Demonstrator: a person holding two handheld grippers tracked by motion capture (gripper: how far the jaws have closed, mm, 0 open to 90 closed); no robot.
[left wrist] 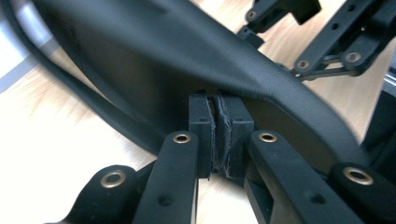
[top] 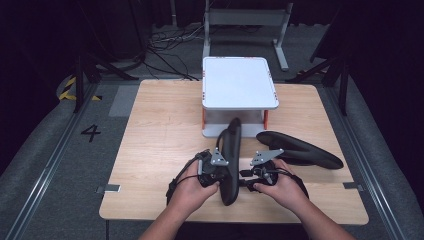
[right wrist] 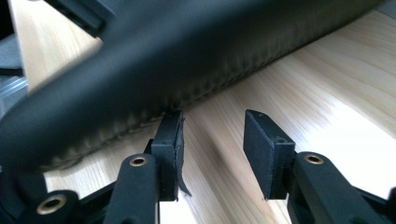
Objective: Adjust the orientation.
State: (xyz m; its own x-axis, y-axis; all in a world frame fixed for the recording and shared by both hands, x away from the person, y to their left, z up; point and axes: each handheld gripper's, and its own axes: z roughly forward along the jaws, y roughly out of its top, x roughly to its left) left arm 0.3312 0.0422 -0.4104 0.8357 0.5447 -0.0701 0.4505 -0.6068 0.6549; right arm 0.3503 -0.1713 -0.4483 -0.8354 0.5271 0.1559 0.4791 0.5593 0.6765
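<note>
Two black insoles on a light wooden counter [top: 150, 130]. One insole [top: 231, 160] raised on edge near the middle of the counter, between the two hands, toe end pointing toward a white step stool [top: 240, 82] with orange legs at the far side. Second insole [top: 300, 148] lying flat to the right, just beyond the right hand.

Left hand-held gripper [left wrist: 219, 135] pressed together on a thin edge of the raised insole [left wrist: 187, 60], pads pinching it with barely a gap. Right hand-held gripper [right wrist: 212, 140] spread apart, nothing between its pads, bare wood visible in the gap; left pad just beside or touching the stitched rim of the insole [right wrist: 187, 51], hard to tell which.
</note>
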